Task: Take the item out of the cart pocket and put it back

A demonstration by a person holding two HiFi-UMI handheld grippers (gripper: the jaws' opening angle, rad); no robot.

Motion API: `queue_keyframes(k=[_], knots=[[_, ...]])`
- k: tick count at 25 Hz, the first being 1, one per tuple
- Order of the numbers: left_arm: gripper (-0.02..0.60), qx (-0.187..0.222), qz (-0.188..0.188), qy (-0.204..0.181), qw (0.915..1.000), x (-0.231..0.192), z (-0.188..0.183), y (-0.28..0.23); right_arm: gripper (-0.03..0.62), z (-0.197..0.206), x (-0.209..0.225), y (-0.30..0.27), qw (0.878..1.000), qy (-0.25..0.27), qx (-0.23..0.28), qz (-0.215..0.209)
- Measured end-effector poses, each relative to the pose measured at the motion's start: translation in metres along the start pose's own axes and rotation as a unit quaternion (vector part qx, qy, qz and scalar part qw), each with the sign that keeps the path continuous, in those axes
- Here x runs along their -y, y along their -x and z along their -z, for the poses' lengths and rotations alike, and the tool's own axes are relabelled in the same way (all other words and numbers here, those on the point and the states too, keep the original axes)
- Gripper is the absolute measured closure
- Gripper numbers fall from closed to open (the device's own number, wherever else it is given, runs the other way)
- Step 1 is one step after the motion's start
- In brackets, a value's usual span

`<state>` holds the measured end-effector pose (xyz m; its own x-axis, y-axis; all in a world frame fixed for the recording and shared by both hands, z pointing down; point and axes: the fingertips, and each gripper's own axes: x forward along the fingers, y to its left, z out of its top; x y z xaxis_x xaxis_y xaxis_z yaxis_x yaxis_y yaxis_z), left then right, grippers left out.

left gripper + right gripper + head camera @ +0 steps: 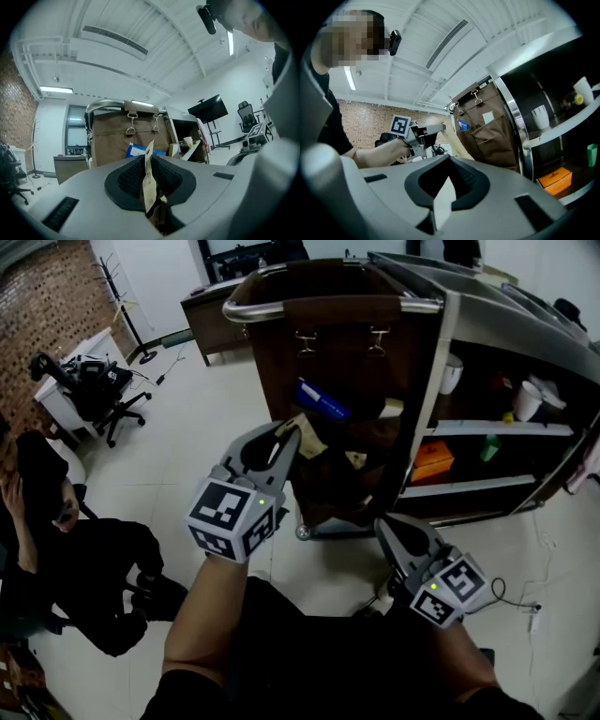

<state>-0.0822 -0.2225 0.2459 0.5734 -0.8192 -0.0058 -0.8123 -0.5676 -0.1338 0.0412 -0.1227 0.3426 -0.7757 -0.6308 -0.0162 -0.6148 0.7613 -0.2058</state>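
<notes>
A brown fabric pocket organiser point(347, 381) hangs from the chrome rail point(328, 306) of a cart. One pocket holds a blue packet point(323, 401), also in the left gripper view point(138, 150). My left gripper point(286, 434) is raised just in front of the pockets, shut on a tan paper packet point(309, 439) that stands edge-on between its jaws point(148, 180). From the right gripper view the packet point(453, 139) trails from the left gripper point(437, 127) toward the organiser point(490, 126). My right gripper point(382, 523) stays low by the cart's base, jaws together; a pale strip point(442, 206) shows in their seam.
The cart's open shelves point(497, 427) hold an orange box point(433, 460), white cups point(528, 399) and a green bottle point(489, 448). A person in black point(84, 568) sits at the left by an office chair point(98, 390). A cable point(511, 601) lies on the floor at the right.
</notes>
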Motion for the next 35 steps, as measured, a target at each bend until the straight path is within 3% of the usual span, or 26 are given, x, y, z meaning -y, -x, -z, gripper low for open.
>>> queue_keyframes(k=[9, 13, 22, 31, 35], knots=[[0.538, 0.062, 0.021, 0.006, 0.9978, 0.038, -0.048, 0.063, 0.579, -0.011, -0.011, 0.007, 1.0, -0.001, 0.012, -0.01], [0.538, 0.085, 0.02, 0.023, 0.9959, 0.051, -0.048, 0.092, 0.579, -0.017, -0.016, 0.011, 1.0, 0.0, 0.02, -0.016], [0.539, 0.062, 0.04, 0.055, 0.9957, 0.092, -0.013, 0.126, 0.579, -0.015, -0.014, 0.011, 1.0, -0.005, 0.021, -0.012], [0.54, 0.035, 0.02, 0.08, 0.996, 0.106, 0.042, 0.122, 0.579, -0.007, -0.022, 0.009, 1.0, 0.0, 0.002, -0.012], [0.54, 0.028, 0.01, 0.068, 0.9972, 0.105, 0.049, 0.119, 0.579, -0.004, -0.02, 0.009, 1.0, 0.001, -0.005, -0.008]])
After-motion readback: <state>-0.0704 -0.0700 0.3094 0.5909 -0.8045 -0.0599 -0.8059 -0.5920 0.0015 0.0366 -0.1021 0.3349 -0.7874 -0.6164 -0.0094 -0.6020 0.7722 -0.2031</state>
